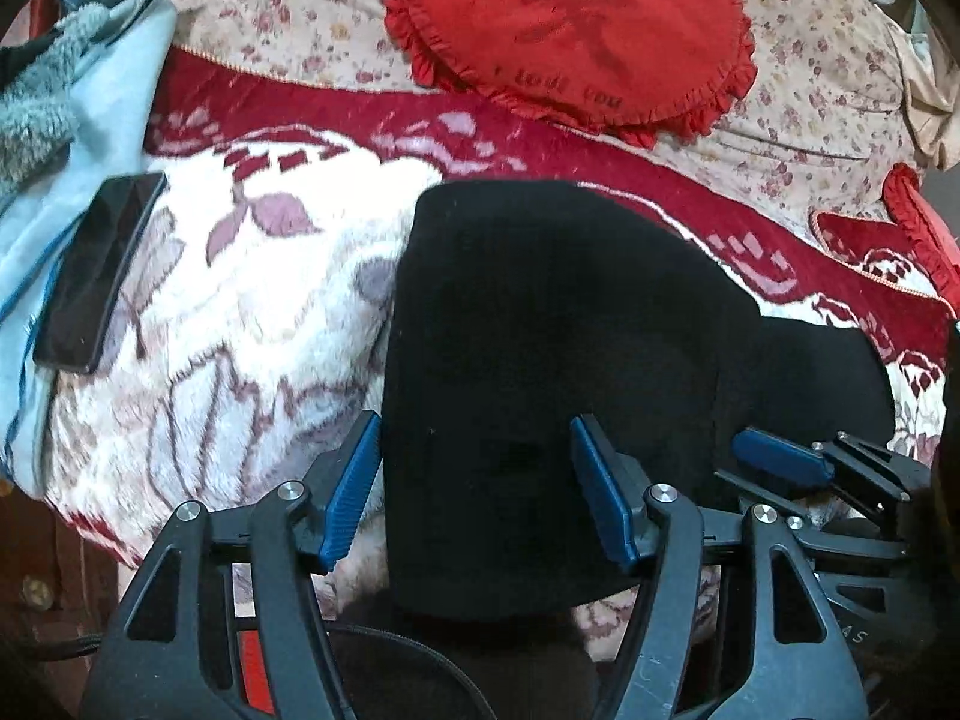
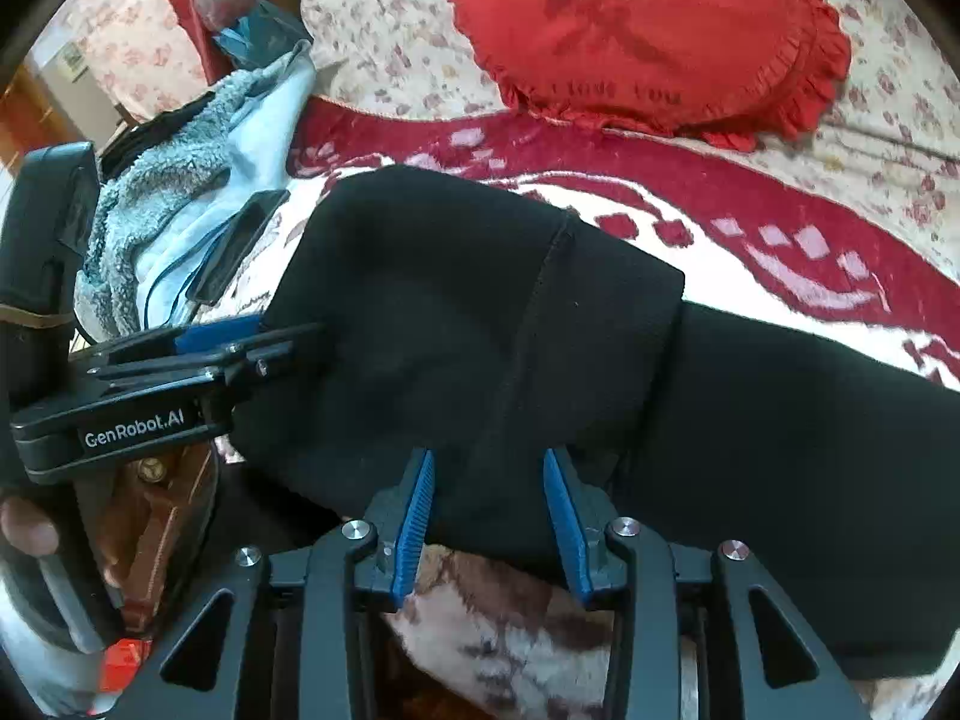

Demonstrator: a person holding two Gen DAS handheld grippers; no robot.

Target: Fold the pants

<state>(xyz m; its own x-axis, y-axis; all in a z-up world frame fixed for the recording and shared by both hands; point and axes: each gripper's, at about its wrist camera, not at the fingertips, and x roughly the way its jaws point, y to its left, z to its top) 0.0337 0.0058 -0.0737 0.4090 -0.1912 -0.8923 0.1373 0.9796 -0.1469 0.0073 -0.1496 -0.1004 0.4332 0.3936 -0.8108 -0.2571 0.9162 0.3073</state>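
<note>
Black pants [image 1: 552,348] lie folded over on a red and white floral blanket [image 1: 252,300]. They also show in the right wrist view [image 2: 480,312], with a second layer stretching to the right. My left gripper [image 1: 477,450] is open, its blue fingers [image 1: 354,486] straddling the near left edge of the pants. It also shows from the side in the right wrist view [image 2: 240,330]. My right gripper [image 2: 487,480] is open over the near edge of the pants, and its blue pad shows in the left wrist view [image 1: 780,456].
A black phone [image 1: 99,270] lies on a light blue garment [image 1: 114,90] at the left. A red frilled cushion [image 1: 576,30] rests on a floral quilt [image 1: 828,96] at the back. A second red cushion [image 1: 900,228] lies at the right. The bed's near edge is below the grippers.
</note>
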